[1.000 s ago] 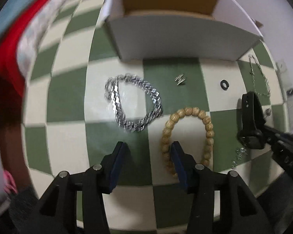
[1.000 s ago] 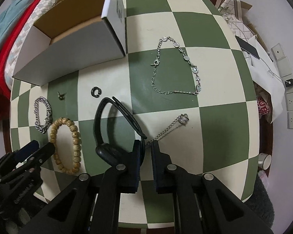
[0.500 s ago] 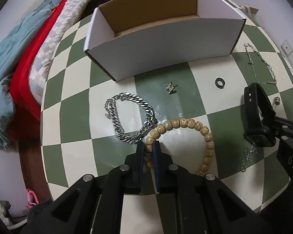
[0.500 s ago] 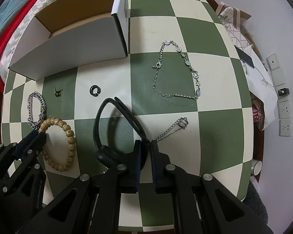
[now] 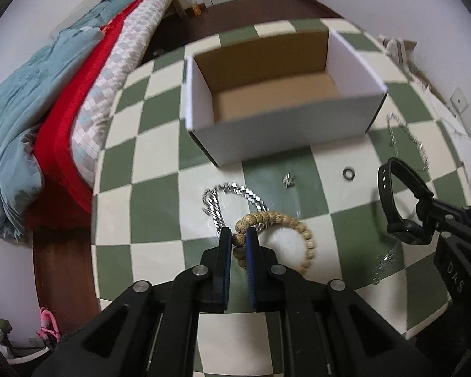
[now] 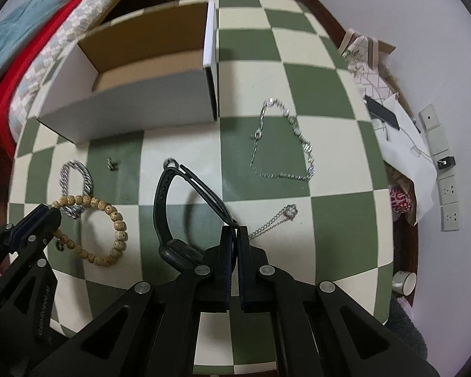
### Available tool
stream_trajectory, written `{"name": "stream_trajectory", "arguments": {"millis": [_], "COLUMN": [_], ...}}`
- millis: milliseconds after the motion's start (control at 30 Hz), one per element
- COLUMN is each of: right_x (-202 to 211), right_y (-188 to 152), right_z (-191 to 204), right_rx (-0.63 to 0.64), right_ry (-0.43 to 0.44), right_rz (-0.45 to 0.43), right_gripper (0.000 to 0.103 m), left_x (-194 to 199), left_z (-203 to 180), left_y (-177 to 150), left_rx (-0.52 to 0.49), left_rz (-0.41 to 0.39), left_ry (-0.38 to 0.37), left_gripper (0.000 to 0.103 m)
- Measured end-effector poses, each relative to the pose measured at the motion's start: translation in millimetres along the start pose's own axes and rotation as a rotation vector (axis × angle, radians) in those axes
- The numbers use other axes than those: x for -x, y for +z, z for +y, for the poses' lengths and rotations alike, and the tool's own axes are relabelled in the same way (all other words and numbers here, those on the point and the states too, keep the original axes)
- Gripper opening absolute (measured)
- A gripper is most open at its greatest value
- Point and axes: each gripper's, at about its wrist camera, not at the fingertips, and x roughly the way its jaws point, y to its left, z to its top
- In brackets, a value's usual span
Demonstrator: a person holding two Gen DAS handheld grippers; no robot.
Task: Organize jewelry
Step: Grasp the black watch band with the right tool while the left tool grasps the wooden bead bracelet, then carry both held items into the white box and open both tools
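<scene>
My left gripper (image 5: 238, 238) is shut on the wooden bead bracelet (image 5: 285, 220), lifted above the checkered table (image 5: 147, 207); it also shows in the right wrist view (image 6: 110, 213). My right gripper (image 6: 235, 235) is shut on the black watch strap (image 6: 163, 201), held above the table; the strap shows in the left wrist view (image 5: 389, 194). The open white cardboard box (image 5: 285, 125) stands beyond, empty. A chunky silver chain (image 5: 216, 201), a thin silver bracelet (image 6: 285, 144), a small chain with a charm (image 6: 276, 220), a black ring (image 5: 348, 173) and a tiny earring (image 5: 288, 181) lie on the table.
A bed with red and teal blankets (image 5: 47, 119) runs along the table's left. Papers and a phone (image 6: 383, 113) sit at the right edge by the wall sockets (image 6: 449, 194). A cup (image 6: 403, 282) stands on the floor at the right.
My left gripper closed on the bead bracelet and lifted it, dragging it off the silver chain's side. My right gripper stayed shut on the watch strap and rose with it.
</scene>
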Motion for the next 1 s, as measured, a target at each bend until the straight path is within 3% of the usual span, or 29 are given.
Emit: {"name": "stream_trajectory", "arguments": {"millis": [500,733,1000], "right_x": [69,106,116], "right_y": [22,46,90], "right_z": [-12,-10,-5], "right_rx": [-0.023,-0.037,-0.034], "right_ry": [0.065,0.085,0.089], "right_rz": [-0.145,-0.232,-0.283], "right_gripper": [0.003,0.003,0.003], "left_x": [67,96,86], "left_z": [35,50,64], "left_y": [44,81,128], "left_rx": [0.067,0.1,0.134], "left_rz": [-0.166,-0.254,-0.267], "left_ry": [-0.038,-0.046,-0.073], "left_gripper": [0.006,0.006,0.006]}}
